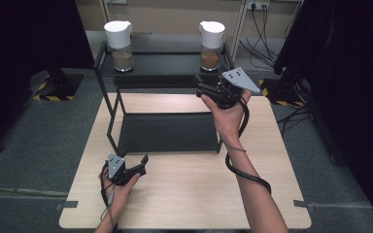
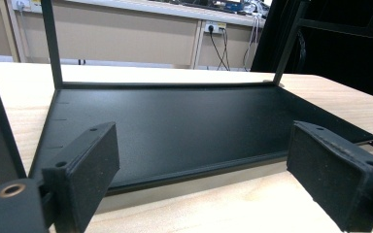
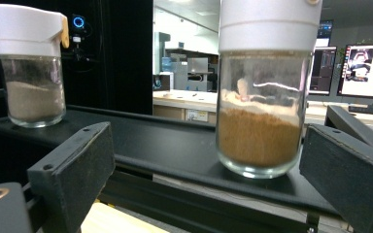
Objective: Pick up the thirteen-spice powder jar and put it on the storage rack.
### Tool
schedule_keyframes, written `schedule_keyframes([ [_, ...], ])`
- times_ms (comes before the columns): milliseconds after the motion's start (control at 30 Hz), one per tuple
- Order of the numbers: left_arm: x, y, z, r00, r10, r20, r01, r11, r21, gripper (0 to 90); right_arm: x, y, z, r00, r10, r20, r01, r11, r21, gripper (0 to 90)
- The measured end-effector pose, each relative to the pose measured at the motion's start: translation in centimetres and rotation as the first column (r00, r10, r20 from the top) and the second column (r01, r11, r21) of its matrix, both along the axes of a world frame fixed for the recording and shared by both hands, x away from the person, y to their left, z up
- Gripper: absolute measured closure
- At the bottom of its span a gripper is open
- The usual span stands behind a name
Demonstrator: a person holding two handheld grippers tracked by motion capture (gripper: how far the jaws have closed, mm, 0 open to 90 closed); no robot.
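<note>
Jars of powder stand on the upper shelf (image 1: 165, 63) of a black metal rack (image 1: 167, 132) set toward the far edge of the desk (image 1: 184, 199). The jar with brown powder (image 1: 211, 44) stands near the shelf's right end, and the jar with pale powder (image 1: 119, 45) near its left end, the two well apart; each has a white lid.

Raised at the shelf's front right corner, the right tool (image 1: 205, 90) points at the brown-powder jar (image 3: 262, 97). Its jaws are spread wide, one on each side of the jar in the right gripper view, and they are not touching the glass. The pale-powder jar (image 3: 29, 68) shows farther off at the left of that view.

Near the front left corner of the desk, the left tool (image 1: 143, 164) is held low, just in front of the rack's lower tray (image 2: 175, 126). Its jaws are also wide apart, with nothing between them.
</note>
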State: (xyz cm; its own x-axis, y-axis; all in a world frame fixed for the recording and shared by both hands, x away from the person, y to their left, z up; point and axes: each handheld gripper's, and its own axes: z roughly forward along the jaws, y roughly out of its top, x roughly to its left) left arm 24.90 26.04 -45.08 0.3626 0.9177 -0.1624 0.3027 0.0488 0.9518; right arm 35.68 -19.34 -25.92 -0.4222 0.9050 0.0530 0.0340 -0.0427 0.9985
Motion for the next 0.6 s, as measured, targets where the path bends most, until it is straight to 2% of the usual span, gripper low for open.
schedule_keyframes([
  [600,0.0,-0.1,0.0,1.0000,-0.001,0.002,0.001,1.0000,0.006,11.2,-1.7,-0.6,-2.0,0.9998,0.016,-0.015,-0.016,1.000,-0.017,5.9],
])
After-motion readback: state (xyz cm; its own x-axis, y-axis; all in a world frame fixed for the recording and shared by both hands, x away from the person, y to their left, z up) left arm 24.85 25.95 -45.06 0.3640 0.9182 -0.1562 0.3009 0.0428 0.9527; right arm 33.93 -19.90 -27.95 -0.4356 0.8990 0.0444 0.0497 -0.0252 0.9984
